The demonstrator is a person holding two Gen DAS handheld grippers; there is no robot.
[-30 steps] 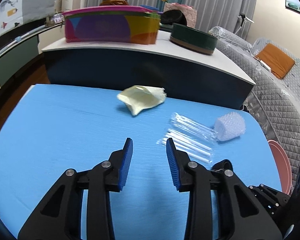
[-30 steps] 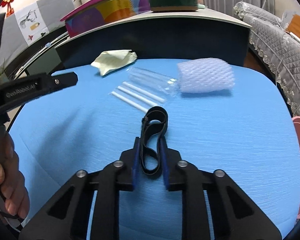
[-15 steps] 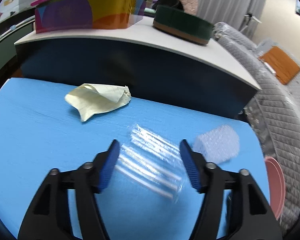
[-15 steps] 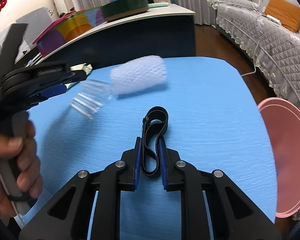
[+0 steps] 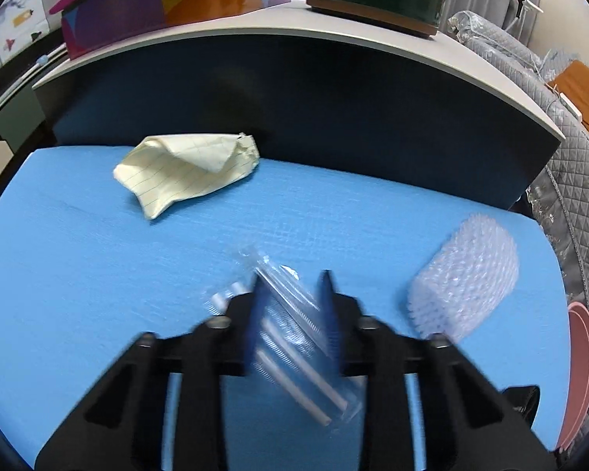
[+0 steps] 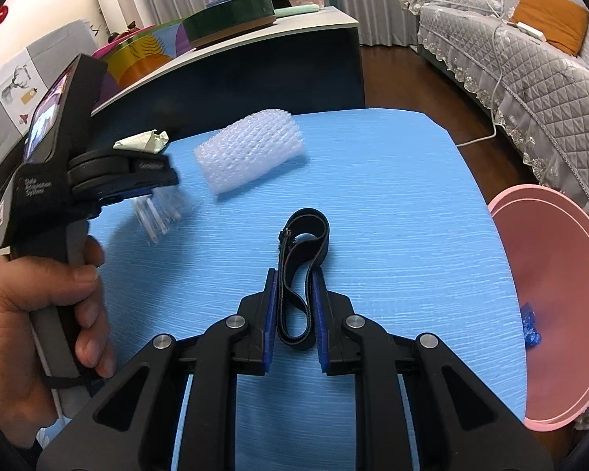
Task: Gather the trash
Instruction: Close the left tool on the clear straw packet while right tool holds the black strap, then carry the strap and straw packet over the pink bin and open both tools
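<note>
Trash pieces on the blue tabletop [image 6: 392, 196] counted four: one clear plastic packet of white sticks [image 5: 294, 329], one roll of white bubble wrap [image 5: 465, 280], one crumpled yellow lined paper [image 5: 184, 168] near the far edge, one black elastic strap [image 6: 300, 271]. The left tongs [image 5: 290, 294] had just been closing and clamped the packet. The right tongs [image 6: 293, 310] were clamped on the strap. One pink round basin [image 6: 561, 274] stood beside the tabletop's right edge, holding one small blue piece [image 6: 529, 325].
</note>
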